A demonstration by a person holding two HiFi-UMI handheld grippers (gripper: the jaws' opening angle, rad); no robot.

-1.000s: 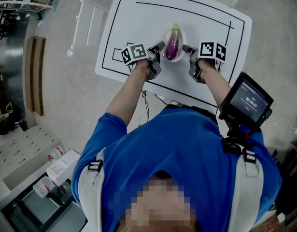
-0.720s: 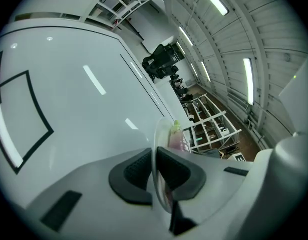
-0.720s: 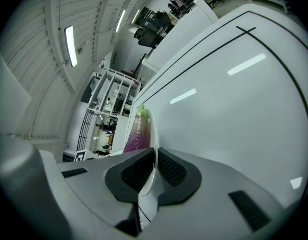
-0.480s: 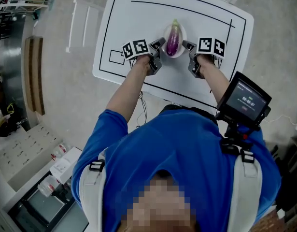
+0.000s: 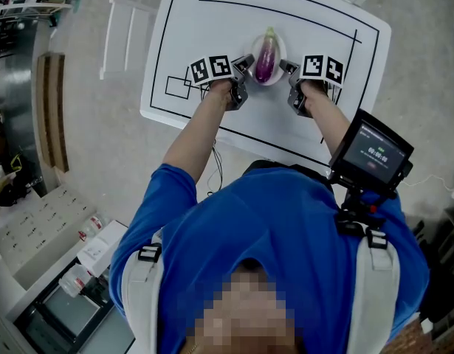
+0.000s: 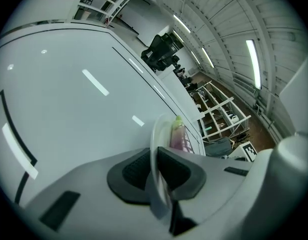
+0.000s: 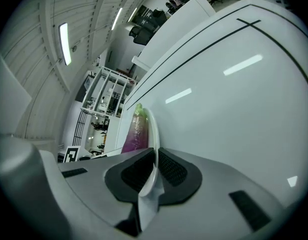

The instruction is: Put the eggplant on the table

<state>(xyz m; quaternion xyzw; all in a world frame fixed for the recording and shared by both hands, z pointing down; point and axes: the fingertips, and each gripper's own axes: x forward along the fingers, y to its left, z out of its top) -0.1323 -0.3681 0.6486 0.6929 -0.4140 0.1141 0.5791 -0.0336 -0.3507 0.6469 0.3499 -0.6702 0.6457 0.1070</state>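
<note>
A purple eggplant (image 5: pixel 266 57) with a green stem lies on a small white plate (image 5: pixel 279 45) over the white table (image 5: pixel 212 28). My left gripper (image 5: pixel 245 66) is shut on the plate's left rim and my right gripper (image 5: pixel 288 68) is shut on its right rim. In the left gripper view the plate (image 6: pixel 157 149) stands edge-on between the dark pads (image 6: pixel 133 169), with the eggplant (image 6: pixel 178 136) behind it. The right gripper view shows the plate rim (image 7: pixel 152 134) clamped between the pads (image 7: pixel 170 169) and the eggplant (image 7: pixel 135 133) to the left of it.
Black lines are marked on the table, with a small rectangle (image 5: pixel 178 88) at its near left. A white rack (image 5: pixel 123 39) stands on the floor to the left. A screen device (image 5: pixel 372 155) sits on my right forearm.
Both grippers have carried the plate with the eggplant a little farther out over the table. Both stay shut on its rim.
</note>
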